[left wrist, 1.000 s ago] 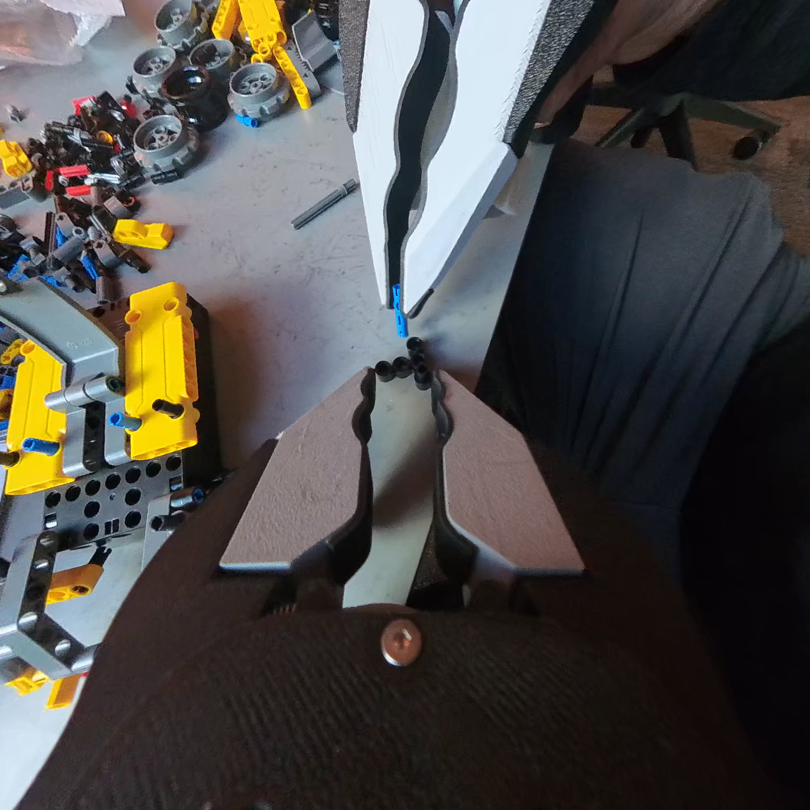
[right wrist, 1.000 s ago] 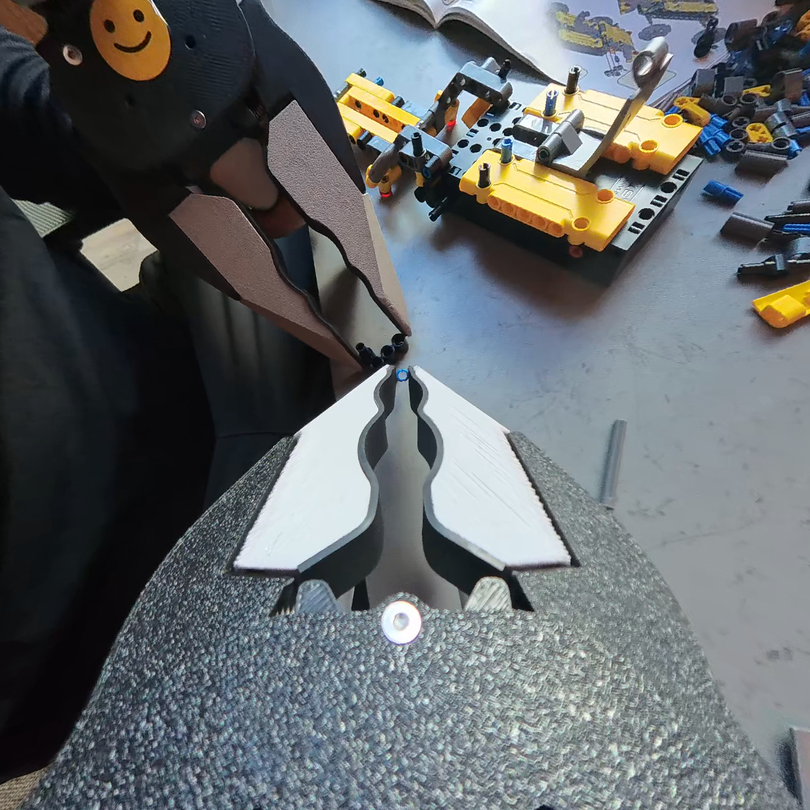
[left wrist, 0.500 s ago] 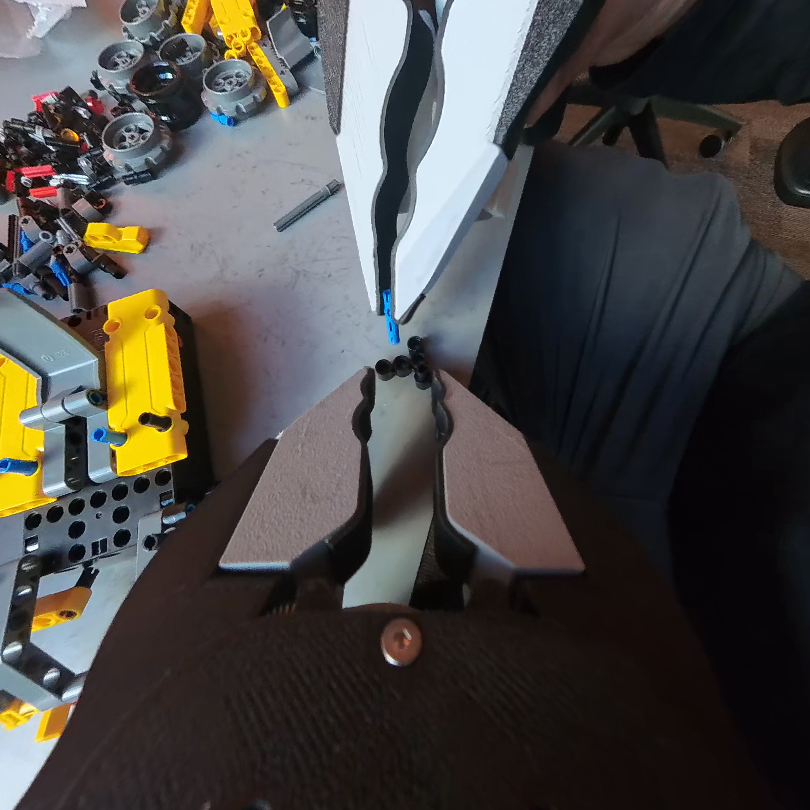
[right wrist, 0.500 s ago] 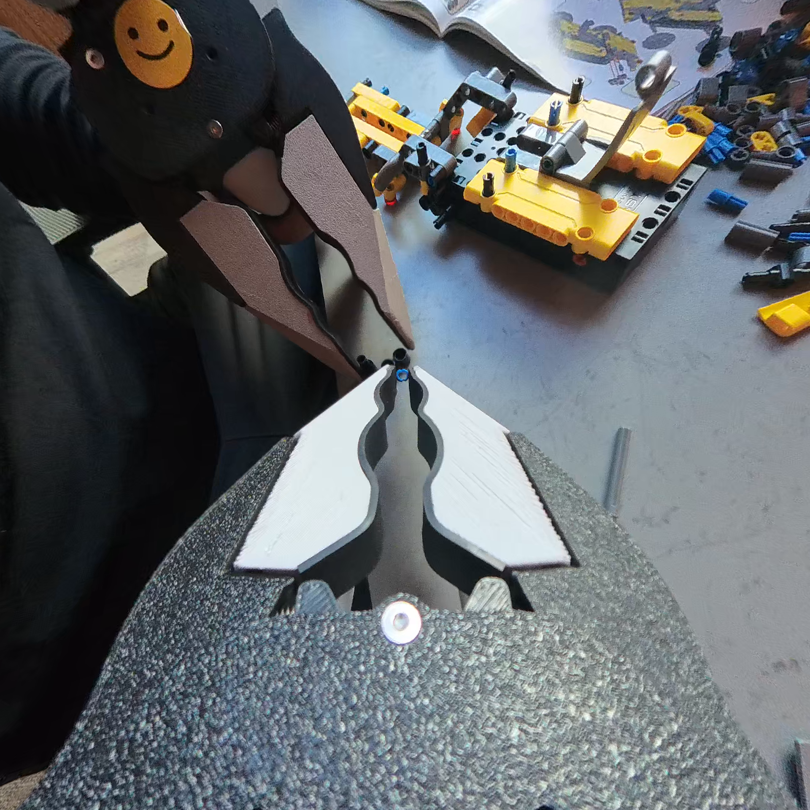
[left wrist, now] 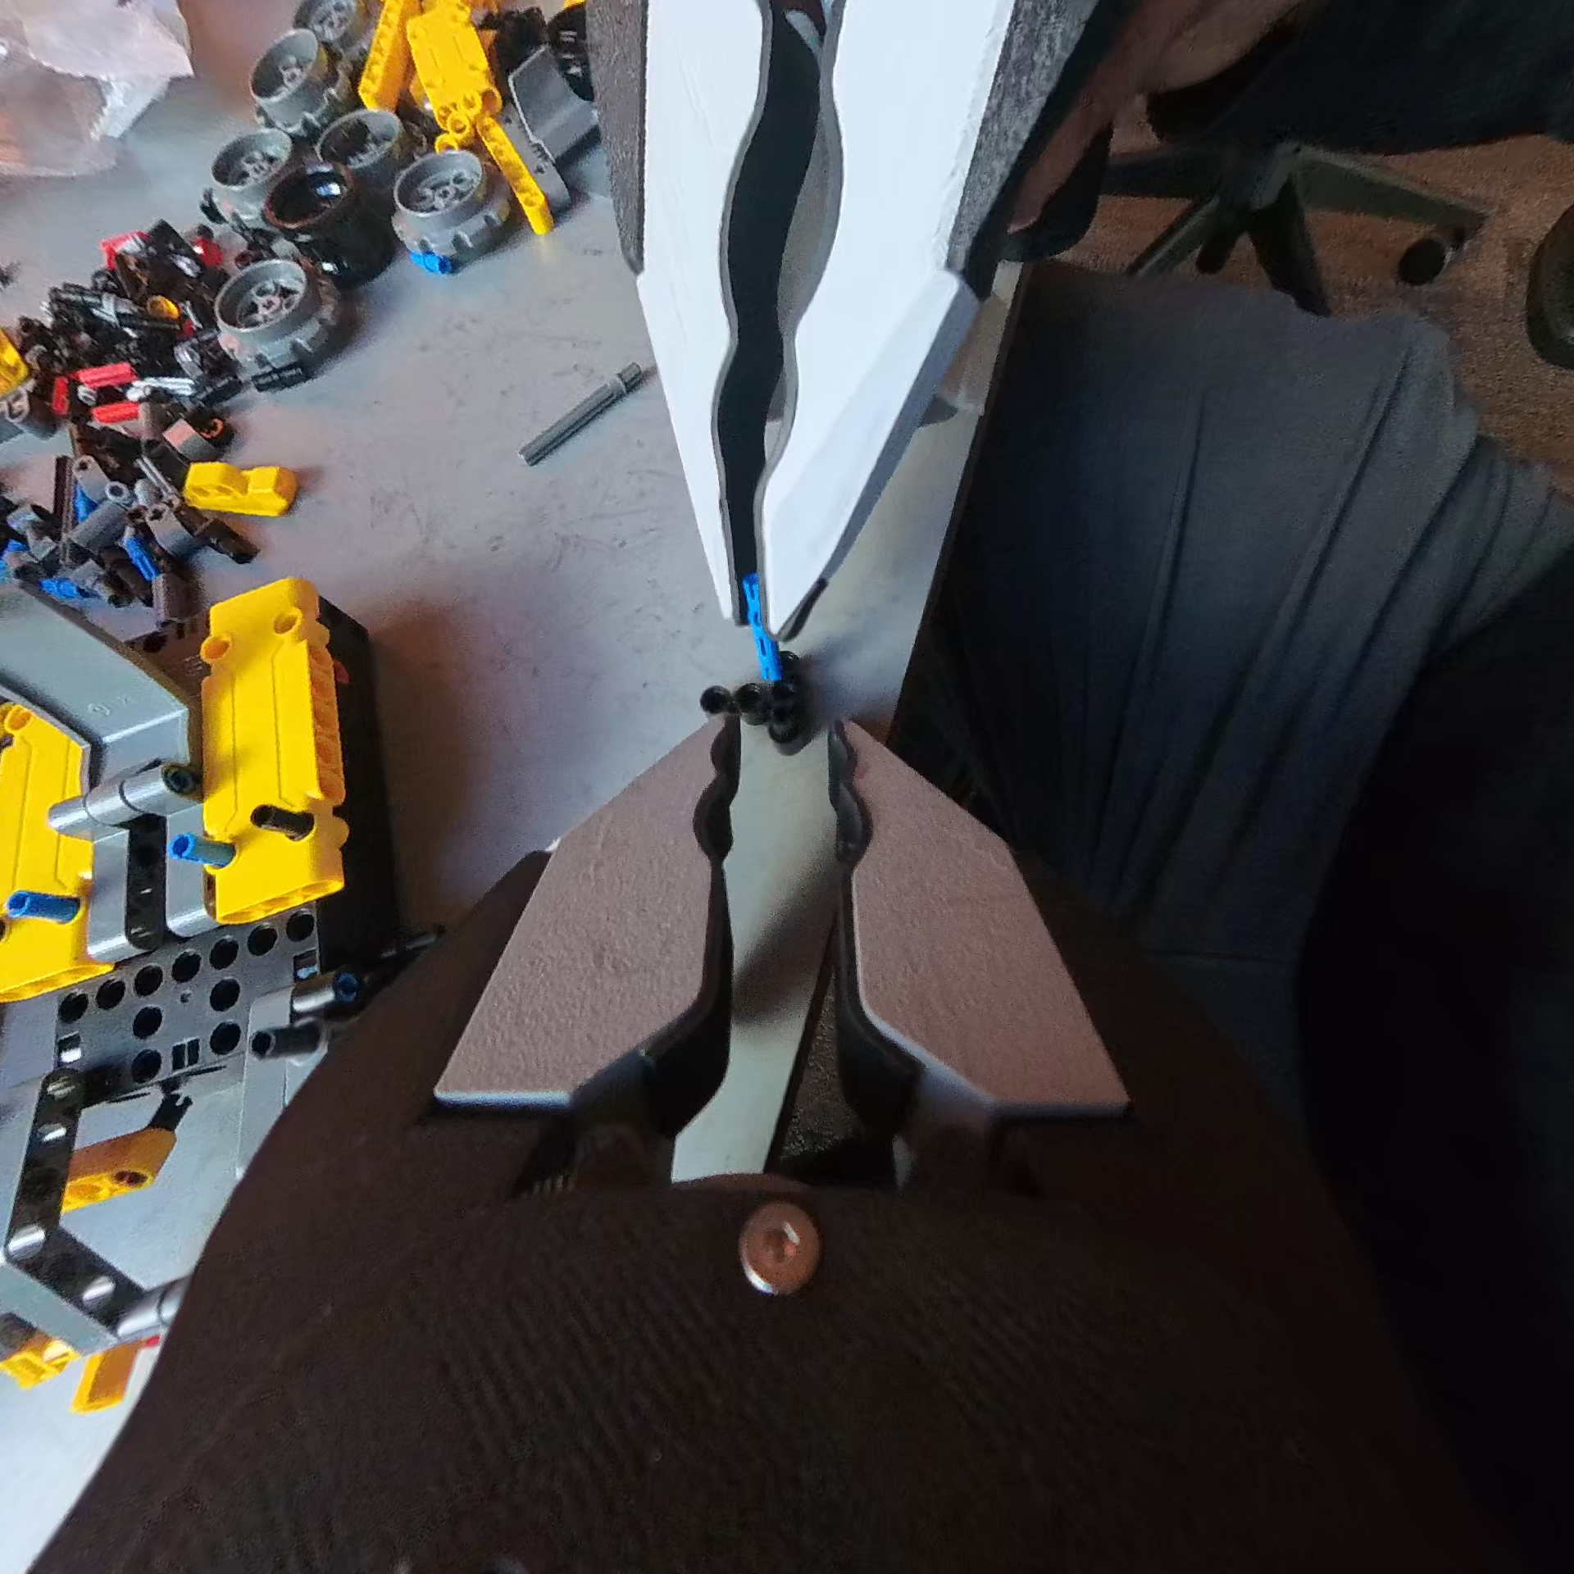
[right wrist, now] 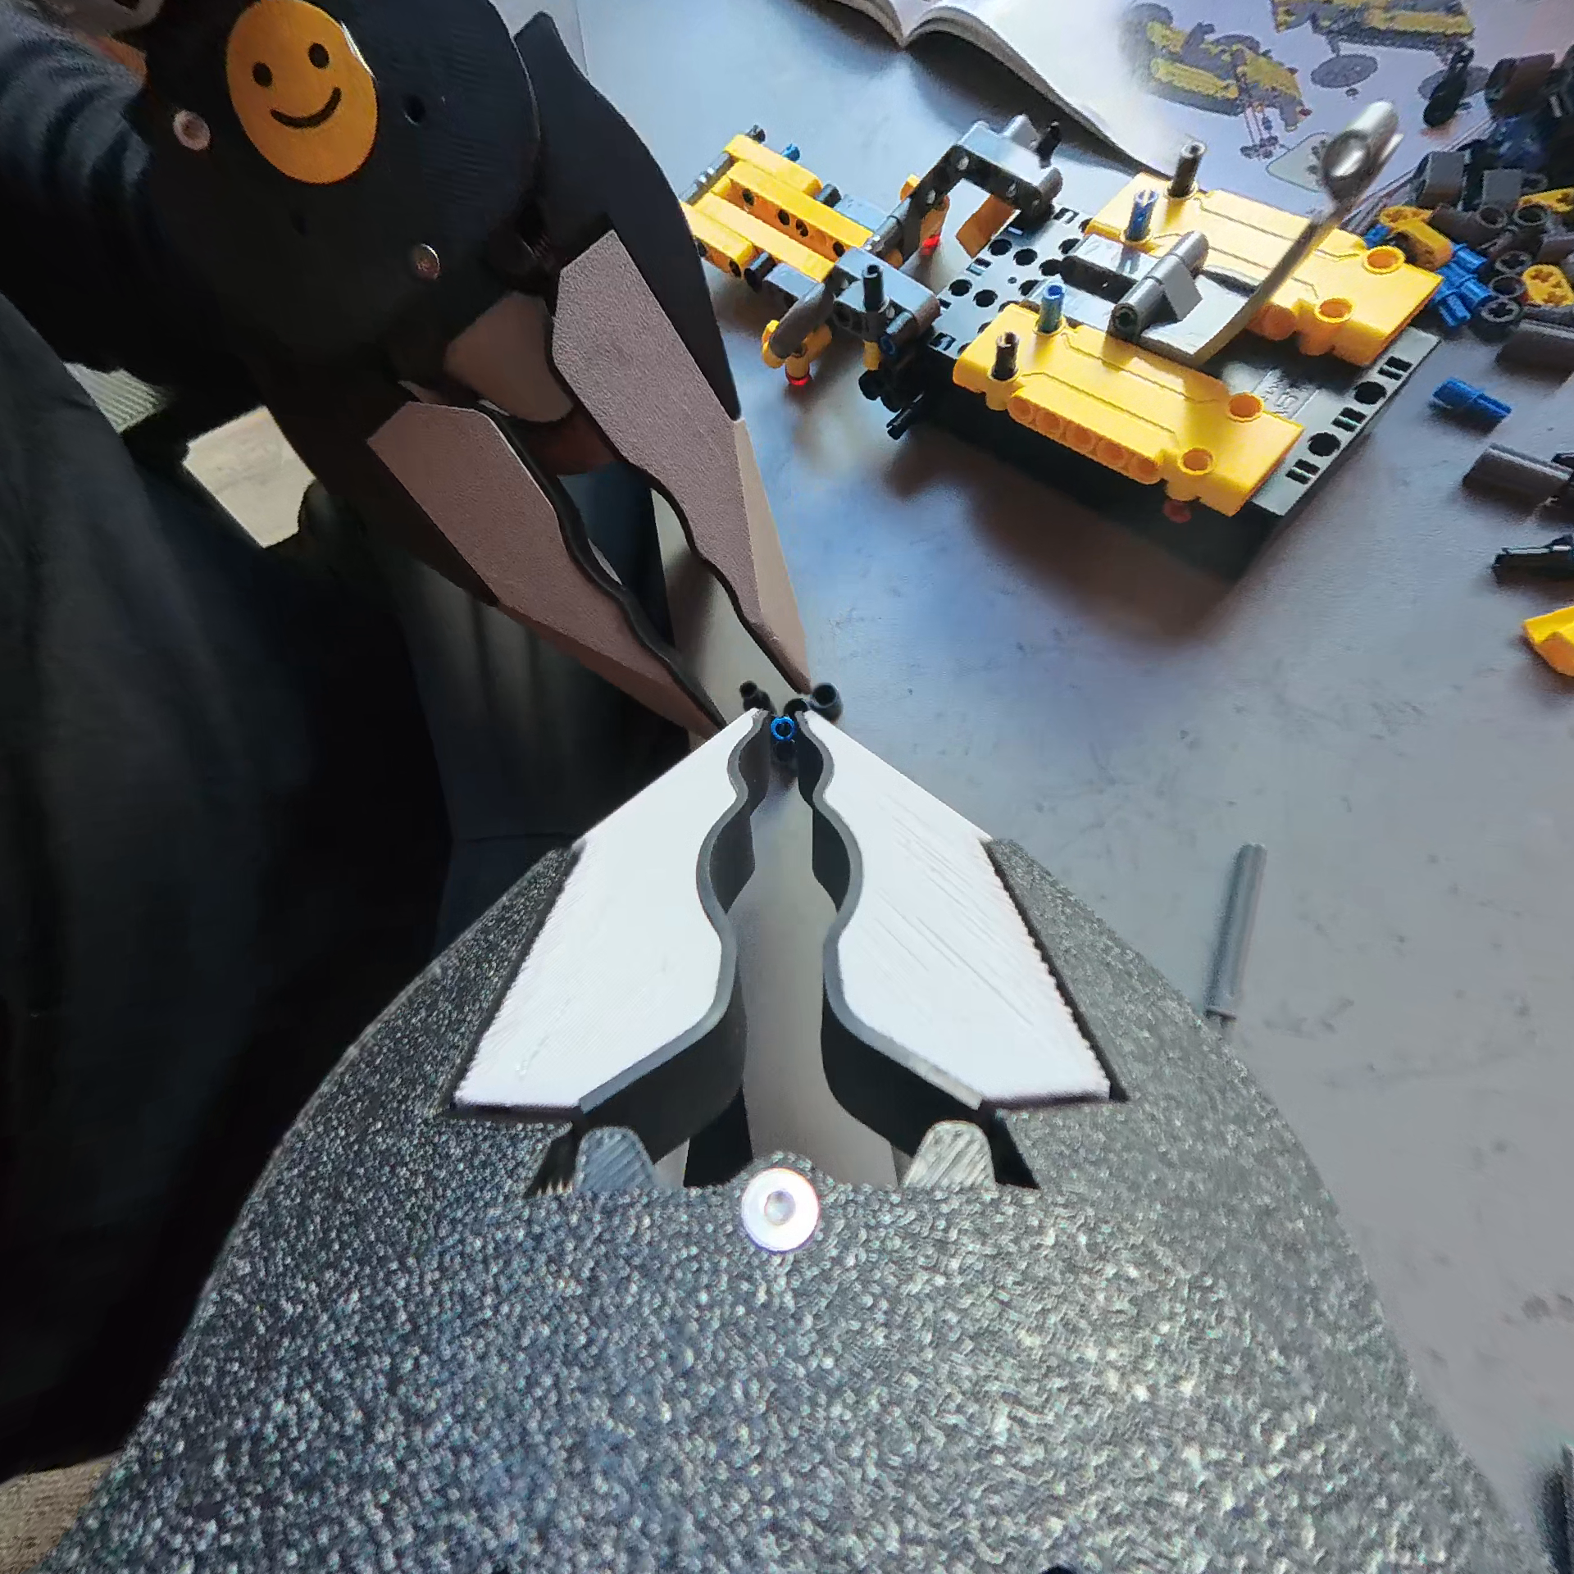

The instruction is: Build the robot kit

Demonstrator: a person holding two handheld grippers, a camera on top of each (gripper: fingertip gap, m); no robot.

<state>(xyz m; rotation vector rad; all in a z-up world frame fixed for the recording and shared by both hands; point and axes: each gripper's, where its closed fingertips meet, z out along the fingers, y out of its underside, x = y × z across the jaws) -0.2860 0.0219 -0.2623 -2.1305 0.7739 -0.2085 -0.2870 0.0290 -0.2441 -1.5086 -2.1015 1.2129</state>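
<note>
My left gripper (left wrist: 779,724), with brown fingers, is shut on a small black connector piece (left wrist: 762,703) with several holes, held at its tips above the table's near edge. My right gripper (right wrist: 779,726), with white fingers, is shut on a short blue pin (right wrist: 781,729). In the left wrist view the right gripper (left wrist: 761,620) comes down from above, and the blue pin (left wrist: 758,609) touches the top of the black piece. In the right wrist view the left gripper (right wrist: 766,700) comes in from the upper left, with the black piece (right wrist: 822,700) at its tips.
A half-built yellow, black and grey model (left wrist: 264,766) (right wrist: 1107,400) lies on the grey table (left wrist: 477,554). Grey wheels (left wrist: 264,298), a pile of small loose parts (left wrist: 128,375) and a grey axle (left wrist: 579,413) (right wrist: 1235,933) lie around. An open booklet (right wrist: 1065,60) is at the back. A person's dark-clothed lap (left wrist: 1192,596) is beside the table edge. The tips of both grippers are at nearly the same place. Between my right fingertips and the grey axle (right wrist: 1235,933) there is roughly 10 cm. It is also in sight in the left wrist view (left wrist: 577,418).
The right gripper has brought the blue pin down to the black piece; the gap between them has closed. Both grippers stay shut on their parts.
</note>
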